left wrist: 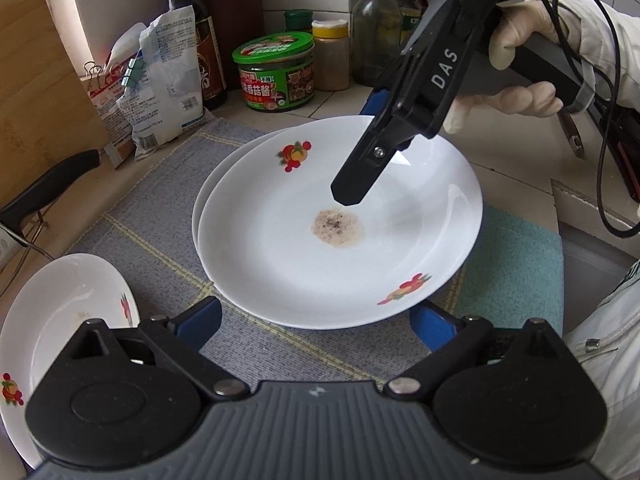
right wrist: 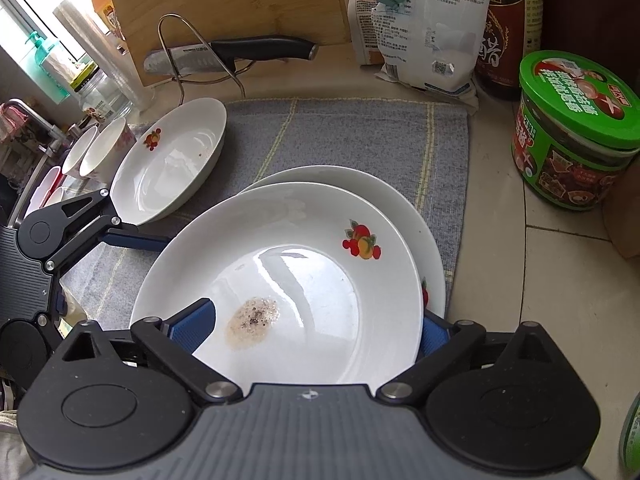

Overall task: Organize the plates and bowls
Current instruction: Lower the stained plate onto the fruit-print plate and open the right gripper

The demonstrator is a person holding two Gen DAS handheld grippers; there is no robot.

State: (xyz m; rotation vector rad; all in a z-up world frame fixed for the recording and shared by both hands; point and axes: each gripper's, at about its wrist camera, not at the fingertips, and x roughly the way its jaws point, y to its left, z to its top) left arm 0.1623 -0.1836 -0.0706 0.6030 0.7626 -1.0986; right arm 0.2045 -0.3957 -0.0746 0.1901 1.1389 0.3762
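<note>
A white plate with fruit prints and a brown food stain (left wrist: pixel 340 236) (right wrist: pixel 288 276) lies on top of a second white plate (left wrist: pixel 224 176) (right wrist: pixel 384 196) on a grey cloth. My right gripper (left wrist: pixel 372 148) (right wrist: pixel 316 328) holds the top plate's rim, one finger inside, one outside, with its jaws wide apart. My left gripper (left wrist: pixel 316 320) (right wrist: pixel 132 240) is open and empty, its fingers just off the stack's near edge. A third plate (left wrist: pixel 60 320) (right wrist: pixel 172 156) sits apart at the left.
Bowls (right wrist: pixel 100 152) stand by the sink edge beyond the third plate. A knife (right wrist: pixel 232 54) on a wire stand, a cutting board (right wrist: pixel 224 4), clipped bags (left wrist: pixel 156 88), bottles and a green-lidded jar (left wrist: pixel 276 72) (right wrist: pixel 576 132) line the back of the counter.
</note>
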